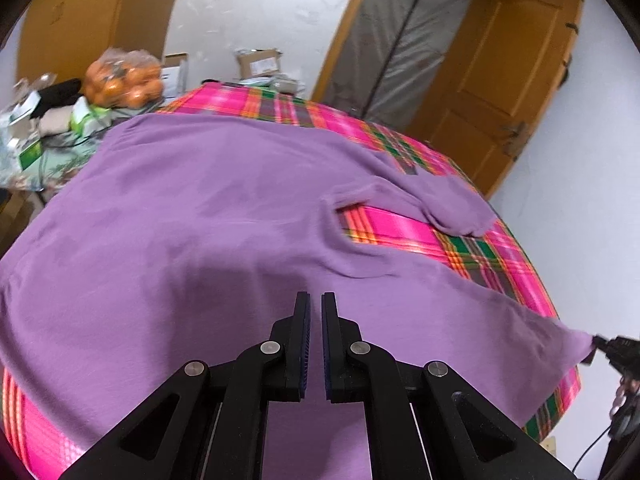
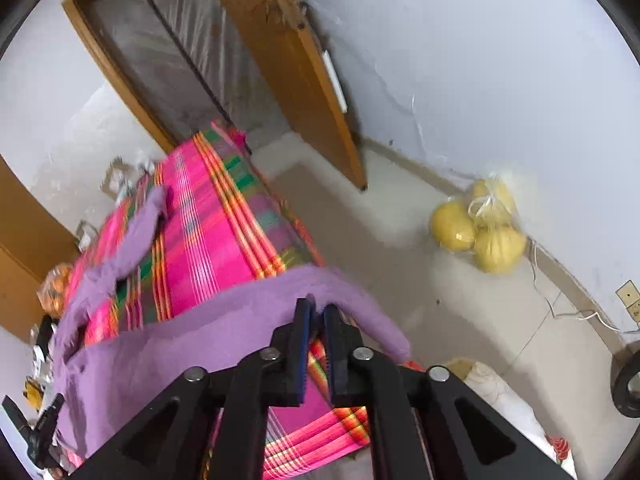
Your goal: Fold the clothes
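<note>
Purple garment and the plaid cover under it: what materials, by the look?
Purple garment: likely a soft matte knit, cotton jersey or fleece; no sheen, rounded soft creases, and it stretches to a point where the right gripper pinches it. Plaid cover: looks like smooth woven cloth, perhaps synthetic; bright pink bands carry a slight sheen and it lies flat and taut. Fibre content cannot be confirmed.

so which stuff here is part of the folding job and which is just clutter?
Job:
- purple shirt, spread on the plaid cloth
- right hand-held gripper, shut on the shirt's edge
- left hand-held gripper, above the shirt, a narrow gap between its fingers, holding nothing

Lying about:
- bag of oranges
- cardboard boxes
- bag of yellow fruit on the floor
- open door
</note>
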A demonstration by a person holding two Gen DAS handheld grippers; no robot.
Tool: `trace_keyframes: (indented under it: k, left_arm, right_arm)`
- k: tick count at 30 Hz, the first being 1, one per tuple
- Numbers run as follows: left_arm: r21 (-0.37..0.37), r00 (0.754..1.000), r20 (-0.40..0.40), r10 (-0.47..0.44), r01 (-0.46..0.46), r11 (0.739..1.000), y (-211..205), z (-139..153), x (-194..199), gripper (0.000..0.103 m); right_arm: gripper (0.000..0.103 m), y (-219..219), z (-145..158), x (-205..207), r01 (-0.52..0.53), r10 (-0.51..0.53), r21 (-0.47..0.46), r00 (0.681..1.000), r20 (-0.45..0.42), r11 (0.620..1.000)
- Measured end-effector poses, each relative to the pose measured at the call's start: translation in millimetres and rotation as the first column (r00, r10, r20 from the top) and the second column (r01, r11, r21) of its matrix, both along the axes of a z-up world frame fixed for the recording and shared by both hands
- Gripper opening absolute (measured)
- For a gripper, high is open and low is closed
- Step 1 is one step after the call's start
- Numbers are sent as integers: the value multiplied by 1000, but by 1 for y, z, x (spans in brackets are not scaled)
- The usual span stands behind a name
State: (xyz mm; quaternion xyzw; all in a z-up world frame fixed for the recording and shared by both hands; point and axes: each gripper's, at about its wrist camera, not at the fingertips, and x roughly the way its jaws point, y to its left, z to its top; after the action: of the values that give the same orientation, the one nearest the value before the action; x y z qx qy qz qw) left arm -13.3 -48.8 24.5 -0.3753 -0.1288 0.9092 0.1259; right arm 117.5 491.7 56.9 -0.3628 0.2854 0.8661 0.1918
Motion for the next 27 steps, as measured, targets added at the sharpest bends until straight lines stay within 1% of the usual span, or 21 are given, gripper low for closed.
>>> trace_keyframes:
  k: [1,2,3,4,6,8,9,10,11,12,14,16,17,18,19,21,27]
  left_arm:
    - [-3,1000,3,-18,18,1000,6,-1,-1,5]
    - [-6,999,6,-35,35,999,13,-1,-2,5]
    - [-9,999,9,-53,53,999,19,-2,-4,5]
    - [-13,998,13,-67,67,998,24,-3,-4,5]
    - [-18,996,22,-92,92,996,31,-5,-3,5]
    - [-24,995,29,-96,97,995,34,-8,-3,5]
    - [-26,995,32,-97,98,995,35,-10,-2,5]
    - [-24,995,38,-97,98,995,36,-12,-2,5]
    - [-22,994,43,-97,98,995,36,-14,-3,5]
    - [-21,994,49,-97,98,995,36,-16,-3,5]
    - [-24,993,58,-100,102,995,37,-18,-4,5]
    - [-26,993,63,-103,105,994,38,-20,-4,5]
    - [-26,992,64,-104,106,994,38,-21,-4,5]
    - [-28,992,66,-106,108,994,39,-21,-4,5]
    - [-31,992,68,-107,109,994,40,-21,-5,5]
    - [-36,991,74,-111,114,993,43,-23,-6,5]
    - [-40,988,83,-128,131,991,50,-25,-8,5]
  right_arm:
    - [20,1,4,1,8,-7,16,1000,-21,1000]
    - [25,3,8,1,13,-12,34,999,-40,999]
    - [33,5,10,0,11,-8,47,999,-50,999]
    - [35,6,11,-4,1,2,59,999,-51,998]
    - [35,8,14,-12,-15,20,90,999,-49,996]
    - [36,7,22,-20,-28,39,141,996,-76,990]
    - [40,6,23,-25,-52,67,172,995,-80,984]
    - [47,6,22,-32,-87,104,205,992,-76,975]
    - [50,6,14,-42,-146,156,208,987,-37,967]
    - [51,7,2,-55,-219,219,189,976,22,957]
    - [51,6,-24,-72,-305,292,134,950,108,943]
    - [51,7,-50,-83,-351,339,55,928,154,935]
    - [51,8,-57,-85,-358,351,26,925,149,933]
    - [47,9,-60,-85,-358,355,6,926,128,934]
    - [38,11,-63,-85,-359,358,-14,927,107,933]
    - [4,11,-59,-86,-348,345,15,933,100,937]
    - [4,9,-21,-96,-356,356,136,934,22,924]
